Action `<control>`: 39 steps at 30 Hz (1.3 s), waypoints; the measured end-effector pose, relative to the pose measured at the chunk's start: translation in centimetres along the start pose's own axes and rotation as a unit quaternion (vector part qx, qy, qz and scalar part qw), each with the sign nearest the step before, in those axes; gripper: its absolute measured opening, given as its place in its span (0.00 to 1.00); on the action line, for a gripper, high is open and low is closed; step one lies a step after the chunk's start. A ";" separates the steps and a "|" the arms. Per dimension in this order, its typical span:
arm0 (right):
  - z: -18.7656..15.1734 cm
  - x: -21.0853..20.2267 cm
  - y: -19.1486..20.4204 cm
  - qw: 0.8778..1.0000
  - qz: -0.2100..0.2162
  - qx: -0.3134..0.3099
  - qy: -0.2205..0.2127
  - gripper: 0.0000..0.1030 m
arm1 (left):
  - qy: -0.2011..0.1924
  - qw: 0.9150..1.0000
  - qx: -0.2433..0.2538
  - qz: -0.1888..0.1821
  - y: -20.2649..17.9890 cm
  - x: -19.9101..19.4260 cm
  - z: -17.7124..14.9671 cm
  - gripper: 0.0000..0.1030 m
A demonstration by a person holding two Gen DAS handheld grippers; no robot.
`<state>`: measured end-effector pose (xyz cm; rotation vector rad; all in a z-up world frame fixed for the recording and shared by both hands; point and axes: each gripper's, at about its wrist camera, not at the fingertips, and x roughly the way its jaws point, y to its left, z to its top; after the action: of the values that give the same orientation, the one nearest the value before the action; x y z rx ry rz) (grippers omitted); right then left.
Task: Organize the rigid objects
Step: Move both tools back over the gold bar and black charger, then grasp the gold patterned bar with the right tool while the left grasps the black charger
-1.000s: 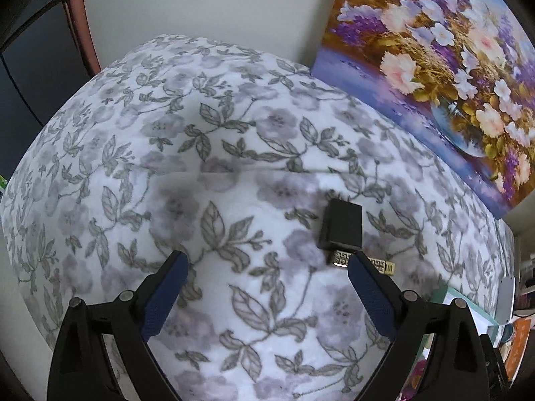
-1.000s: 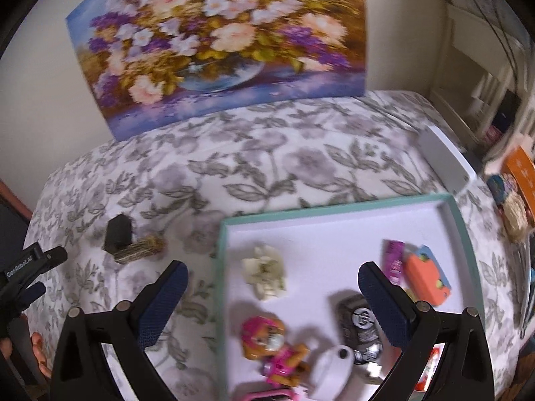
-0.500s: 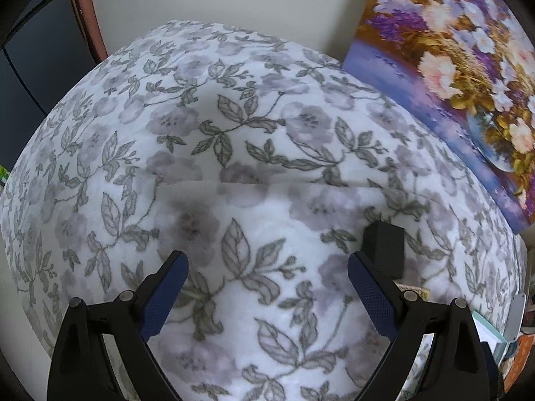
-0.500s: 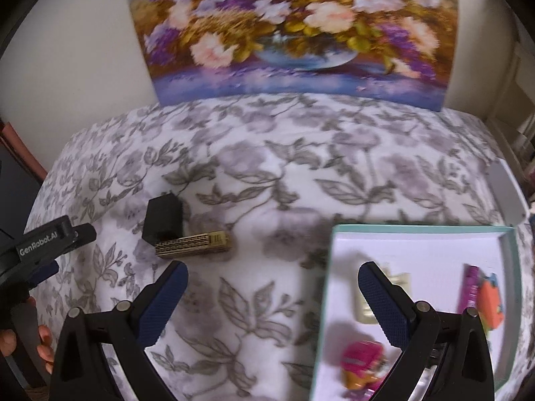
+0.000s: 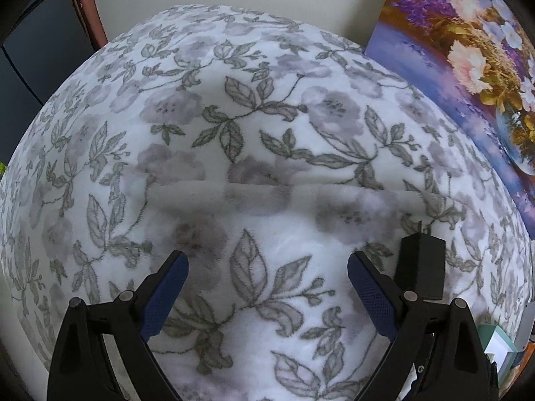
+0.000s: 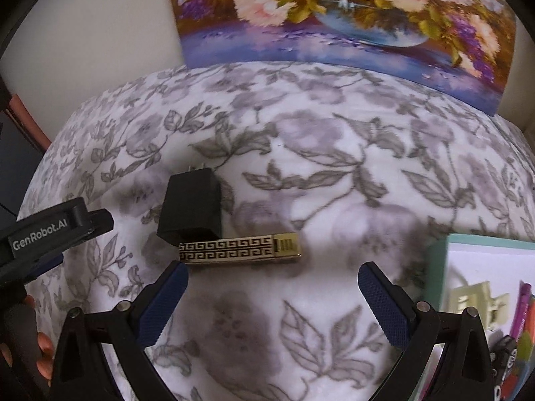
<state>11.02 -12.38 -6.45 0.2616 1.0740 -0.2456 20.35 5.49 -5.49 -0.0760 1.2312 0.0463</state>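
A black plug adapter (image 6: pixel 191 205) lies on the floral blanket, touching a gold patterned bar (image 6: pixel 239 250) just in front of it. My right gripper (image 6: pixel 272 279) is open and empty, just short of the gold bar. My left gripper (image 5: pixel 267 269) is open and empty over bare blanket; the black adapter (image 5: pixel 422 267) sits just beyond its right finger. The left gripper body also shows at the left of the right wrist view (image 6: pixel 50 230). The teal-rimmed white tray (image 6: pixel 438 267) holds a cream clip (image 6: pixel 474 300) and other small items.
A flower painting (image 6: pixel 334 16) leans on the wall behind the blanket and also shows in the left wrist view (image 5: pixel 468 50). A dark cabinet (image 5: pixel 30 43) stands at the far left. The tray corner (image 5: pixel 495 344) shows at the lower right of the left wrist view.
The right gripper has swung left from over the tray to the adapter and gold bar. The left gripper has shifted left, so the adapter slid to its right finger and the gold bar left its view.
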 end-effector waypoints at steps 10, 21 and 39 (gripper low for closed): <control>0.3 1.8 1.2 1.000 0.004 0.004 -0.003 1.00 | 0.003 1.000 0.009 0.000 -0.5 0.2 -0.2 0.93; 0.1 1.9 1.7 1.000 -0.004 -0.002 -0.012 0.92 | 0.005 1.000 0.008 -0.002 -0.5 0.2 -0.2 0.93; 1.2 0.0 -2.6 0.999 0.007 0.043 -0.029 0.82 | 0.005 0.997 0.003 -0.079 -3.1 -0.1 -0.6 0.93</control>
<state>11.24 -15.26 -6.16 0.3374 1.0049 -0.2855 19.98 2.31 -5.54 -0.1688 1.2321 -0.0959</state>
